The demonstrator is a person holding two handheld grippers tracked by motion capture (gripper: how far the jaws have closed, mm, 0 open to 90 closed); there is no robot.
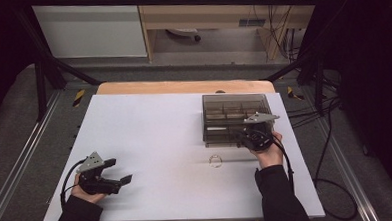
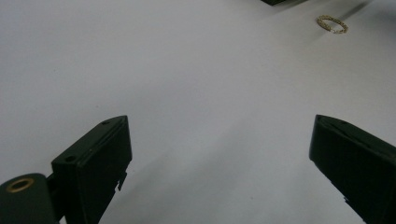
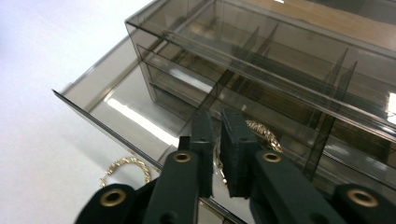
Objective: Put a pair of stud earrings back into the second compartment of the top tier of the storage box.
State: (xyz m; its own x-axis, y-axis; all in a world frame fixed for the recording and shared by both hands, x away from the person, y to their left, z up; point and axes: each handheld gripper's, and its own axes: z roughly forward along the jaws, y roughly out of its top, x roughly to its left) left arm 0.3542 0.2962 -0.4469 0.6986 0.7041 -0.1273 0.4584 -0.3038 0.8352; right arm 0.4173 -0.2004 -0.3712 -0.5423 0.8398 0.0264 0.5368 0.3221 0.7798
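A smoky transparent drawer box (image 1: 232,108) stands at the right of the white table. Its bottom drawer (image 3: 95,88) is pulled out toward me. My right gripper (image 1: 249,133) hovers over that drawer's right part; in the right gripper view its jaws (image 3: 217,119) stand a narrow gap apart above a gold chain (image 3: 264,133) lying in the drawer. A gold ring-shaped bracelet (image 1: 215,160) lies on the table in front of the drawer (image 3: 125,166). My left gripper (image 1: 119,171) rests at the table's near left, wide open (image 2: 217,123) with nothing between its fingers. The bracelet (image 2: 332,24) lies far ahead of it.
The white tabletop (image 1: 155,137) stretches bare between the two grippers. The box's upper levels are split by dividers (image 3: 261,37). Cables (image 1: 330,144) hang past the table's right edge, and dark frame posts (image 1: 40,82) stand at the left.
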